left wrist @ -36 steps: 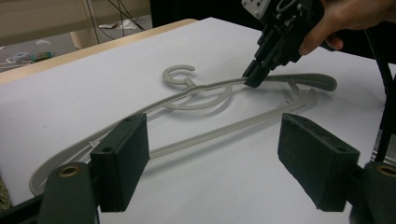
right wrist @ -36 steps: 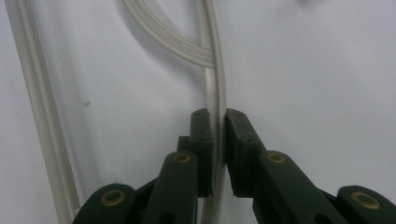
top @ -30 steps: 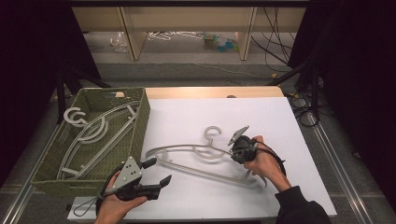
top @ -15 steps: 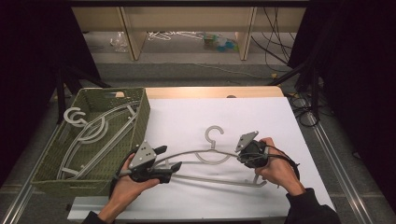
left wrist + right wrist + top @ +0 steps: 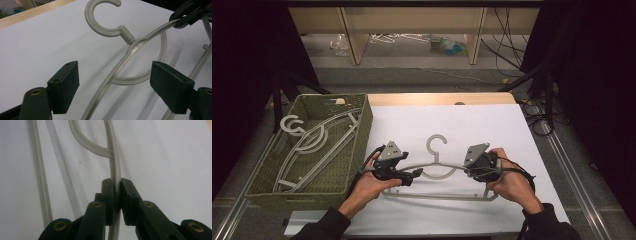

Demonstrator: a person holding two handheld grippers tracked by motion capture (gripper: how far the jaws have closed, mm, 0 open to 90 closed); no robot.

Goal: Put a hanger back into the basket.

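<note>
A pale grey plastic hanger (image 5: 435,148) lies on the white table top (image 5: 492,125), its hook pointing away from me. My right gripper (image 5: 473,170) is shut on the hanger's right upper arm; in the right gripper view the thin arm (image 5: 114,157) runs straight up out of the closed jaws (image 5: 117,191). My left gripper (image 5: 413,174) is at the hanger's left arm and is open. In the left gripper view the arm (image 5: 110,75) passes between the spread jaws (image 5: 116,87) without touching either, with the hook (image 5: 100,17) beyond them.
A green woven basket (image 5: 366,120) stands at the table's left and holds other grey hangers (image 5: 312,140). A wooden strip (image 5: 437,98) runs along the table's far edge. Cables (image 5: 537,120) lie on the floor to the right.
The left gripper has come up from the near edge to the hanger's left arm. The right gripper has swung the hanger round so it lies level, hook pointing away.
</note>
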